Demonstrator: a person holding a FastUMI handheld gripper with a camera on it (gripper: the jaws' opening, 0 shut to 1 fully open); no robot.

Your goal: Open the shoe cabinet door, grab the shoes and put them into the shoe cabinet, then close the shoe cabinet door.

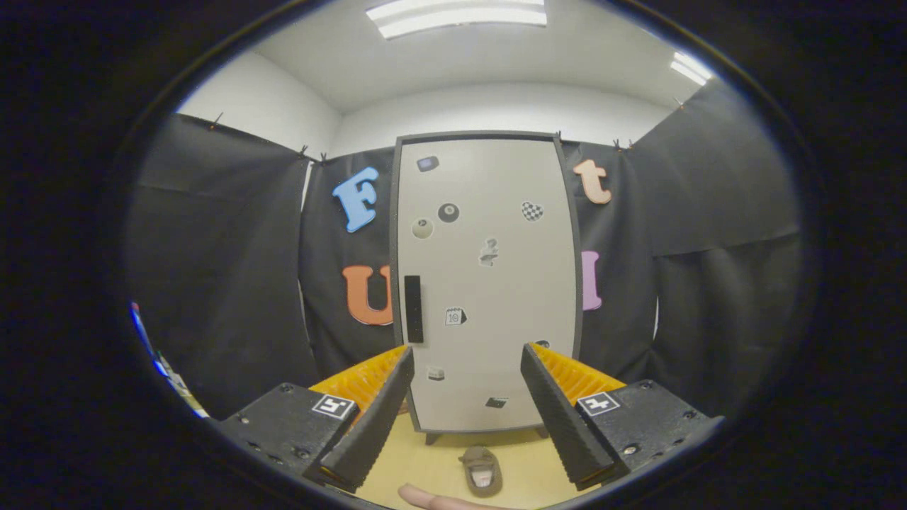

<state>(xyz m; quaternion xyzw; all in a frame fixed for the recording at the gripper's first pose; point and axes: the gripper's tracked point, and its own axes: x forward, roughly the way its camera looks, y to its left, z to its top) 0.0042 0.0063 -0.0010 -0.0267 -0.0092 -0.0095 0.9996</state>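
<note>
The gripper (468, 361) is held level and faces the shoe cabinet (489, 283) head-on. Its two fingers (372, 418) stand wide apart with nothing between them; each is black with a ribbed inner face and an orange ribbed back, and each carries a small square marker on its black base.

The shoe cabinet stands upright on a pale yellow floor (439, 460), against the black cloth wall (220, 262) of the booth. Its door (496, 234) is shut: a light grey panel in a dark frame, flush all round. A black vertical handle (413, 309) sits by the door's left edge, just above the tip of the left finger. Small stickers are scattered over the door, among them a black ball (448, 212), a pale ball (422, 228), a checkered heart (532, 210) and a little calendar (455, 316). Short legs show under the cabinet's lower edge.

A single brown slipper-like shoe (481, 470) lies on the floor in front of the cabinet, near its lower edge, with its opening turned towards the camera. It lies below the gap between the fingers, closer to the right one, and touches neither. Just beside it, nearer the camera, part of a person's finger (432, 500) shows low in the view.

White walls and a ceiling with lit light panels (457, 15) rise above the cloth.
</note>
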